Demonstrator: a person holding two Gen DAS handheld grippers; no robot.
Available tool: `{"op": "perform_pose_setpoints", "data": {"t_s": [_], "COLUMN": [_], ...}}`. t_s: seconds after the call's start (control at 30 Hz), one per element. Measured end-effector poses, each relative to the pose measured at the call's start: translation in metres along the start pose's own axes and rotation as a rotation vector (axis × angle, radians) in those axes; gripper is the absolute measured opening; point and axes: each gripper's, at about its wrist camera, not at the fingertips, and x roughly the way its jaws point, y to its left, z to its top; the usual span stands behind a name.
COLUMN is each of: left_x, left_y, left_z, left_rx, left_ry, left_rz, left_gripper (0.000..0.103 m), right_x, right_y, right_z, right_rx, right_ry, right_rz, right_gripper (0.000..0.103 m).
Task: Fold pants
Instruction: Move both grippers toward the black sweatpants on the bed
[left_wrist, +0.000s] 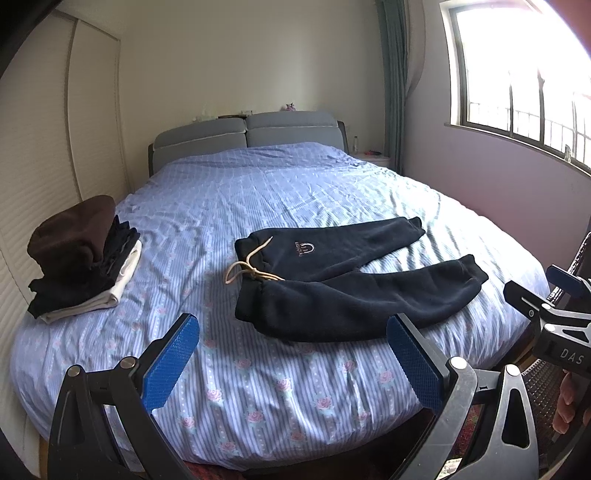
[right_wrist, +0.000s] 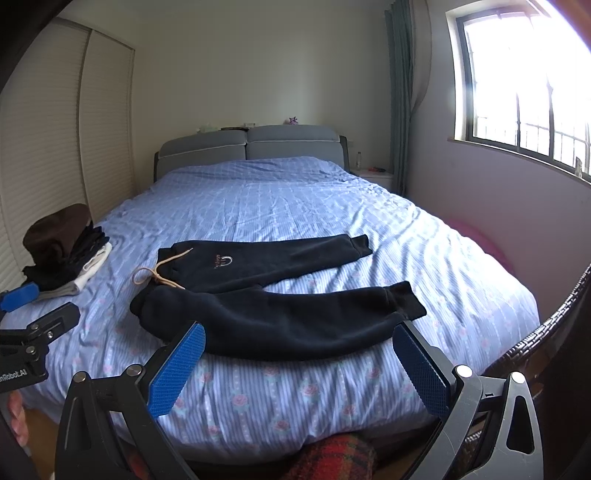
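Dark navy fleece pants (left_wrist: 343, 280) lie spread flat on the blue striped bed (left_wrist: 258, 387), waist to the left with a beige drawstring (left_wrist: 245, 267), legs splayed to the right. They also show in the right wrist view (right_wrist: 280, 306). My left gripper (left_wrist: 291, 354) is open and empty, held above the bed's near edge, short of the pants. My right gripper (right_wrist: 297, 356) is open and empty, just before the nearer leg. The right gripper also shows at the right edge of the left wrist view (left_wrist: 546, 295).
A stack of folded clothes (left_wrist: 81, 258) with a brown piece on top sits at the bed's left edge. A grey headboard (left_wrist: 247, 136) stands at the far end. A wicker chair (right_wrist: 546, 339) is at the right. A window (left_wrist: 524, 74) is on the right wall.
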Motion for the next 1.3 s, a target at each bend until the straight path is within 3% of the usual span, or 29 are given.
{"op": "perform_pose_setpoints", "data": {"t_s": [1.3], "left_x": [-0.001], "left_y": [0.011], "left_z": [-0.001], "left_rx": [-0.022], "left_ry": [-0.034], "left_rz": [0.030], "left_gripper": [0.103], "right_x": [0.001], "right_y": [0.002], "right_z": [0.000], "right_rx": [-0.010], "right_ry": [0.002], "right_rz": [0.006], "right_gripper": [0.103]}}
